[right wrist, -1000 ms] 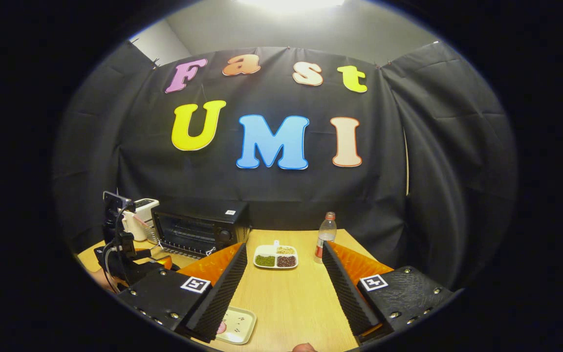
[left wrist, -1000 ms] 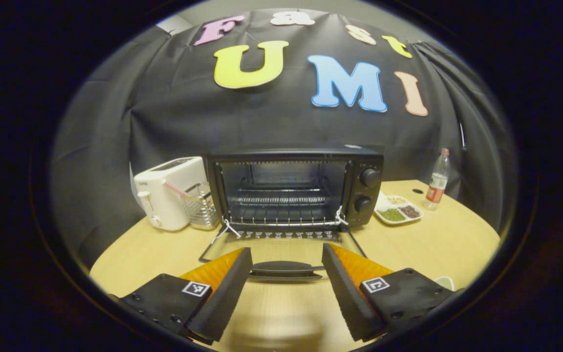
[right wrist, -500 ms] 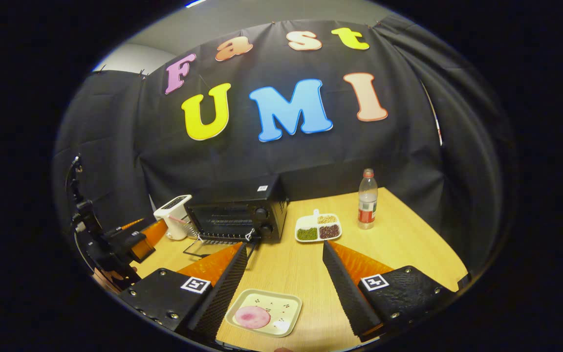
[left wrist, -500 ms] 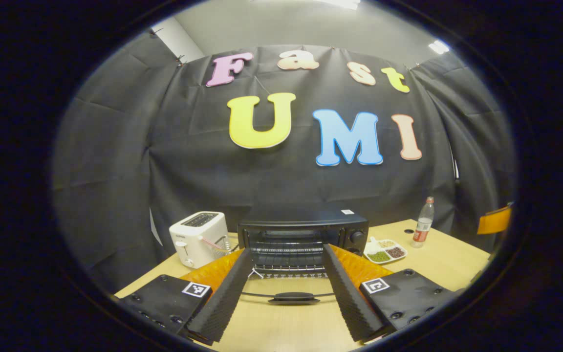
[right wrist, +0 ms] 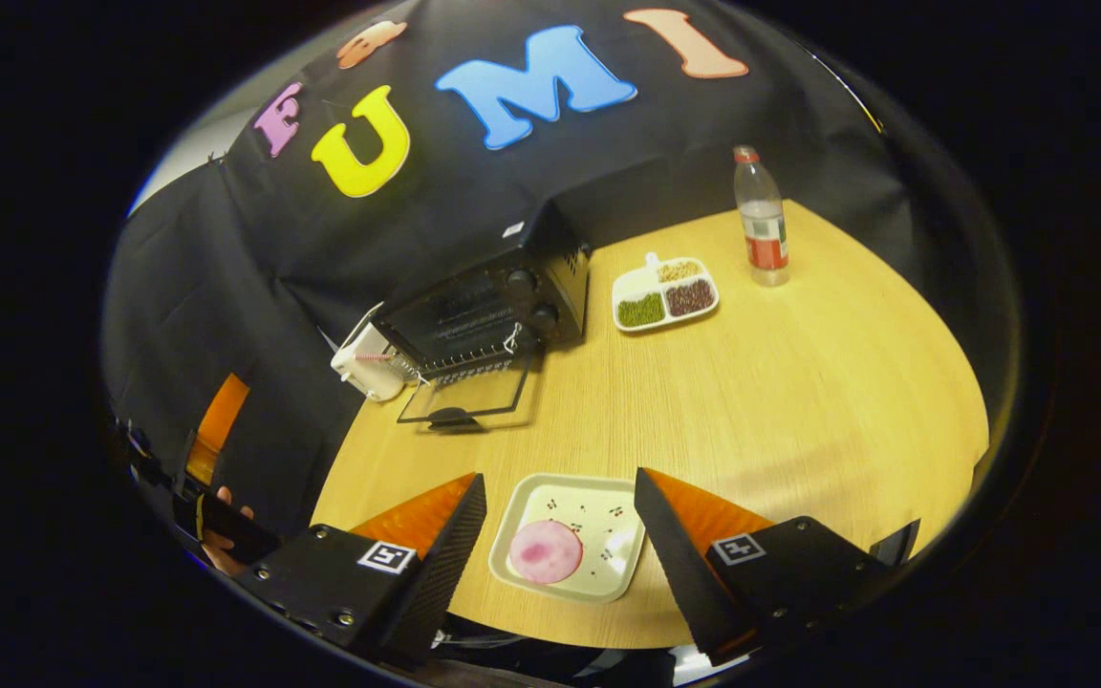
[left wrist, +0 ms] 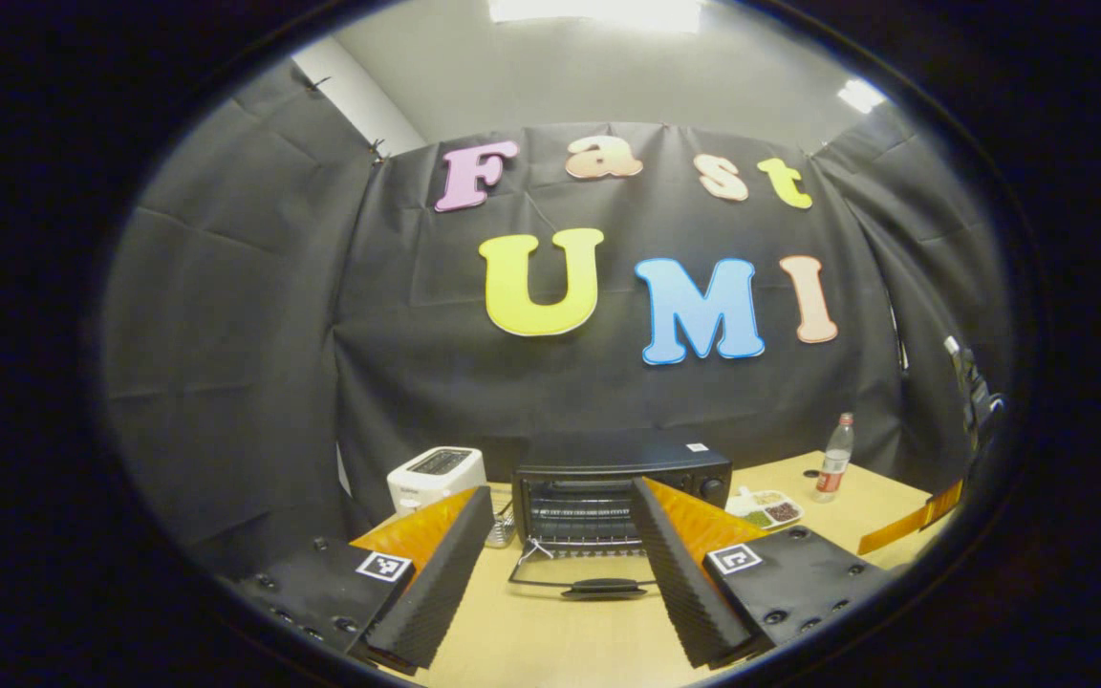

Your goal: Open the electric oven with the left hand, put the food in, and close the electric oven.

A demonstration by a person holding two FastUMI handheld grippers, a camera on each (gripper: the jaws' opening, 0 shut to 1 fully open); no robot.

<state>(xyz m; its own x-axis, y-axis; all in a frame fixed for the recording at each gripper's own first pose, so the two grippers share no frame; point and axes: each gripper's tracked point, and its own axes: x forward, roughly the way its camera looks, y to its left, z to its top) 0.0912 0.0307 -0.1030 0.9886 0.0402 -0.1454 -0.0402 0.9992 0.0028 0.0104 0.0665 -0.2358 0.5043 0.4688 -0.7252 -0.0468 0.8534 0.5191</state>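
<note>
Oven (right wrist: 488, 301) stands at the back of the round wooden table (right wrist: 799, 382), against the black cloth wall, and its glass door (right wrist: 467, 397) lies folded down flat in front of it with the dark handle at the near edge. In the left gripper view the same oven (left wrist: 619, 483) is seen from the front, the wire rack inside is visible, and the door (left wrist: 589, 571) is down on the table. The left gripper (left wrist: 560, 573) is held back from the oven, its two fingers are spread wide and they grasp nothing; the door handle shows between them but farther off, not touched. The right gripper (right wrist: 560, 564) hangs above the near edge of the table, also spread wide and empty. Between its fingers, lower down, lies a pale square tray (right wrist: 598, 516) with a round pink slice of food (right wrist: 545, 551) on it; the fingers do not touch the tray. A white toaster (right wrist: 364, 361) stands just beside the oven on its left side. On the other side of the oven there is a white divided dish (right wrist: 663, 291) with green, dark and pale grains, and near it a plastic bottle (right wrist: 761, 218) stands upright. At the left edge of the right gripper view a hand (right wrist: 221, 530) holds the other gripper.
</note>
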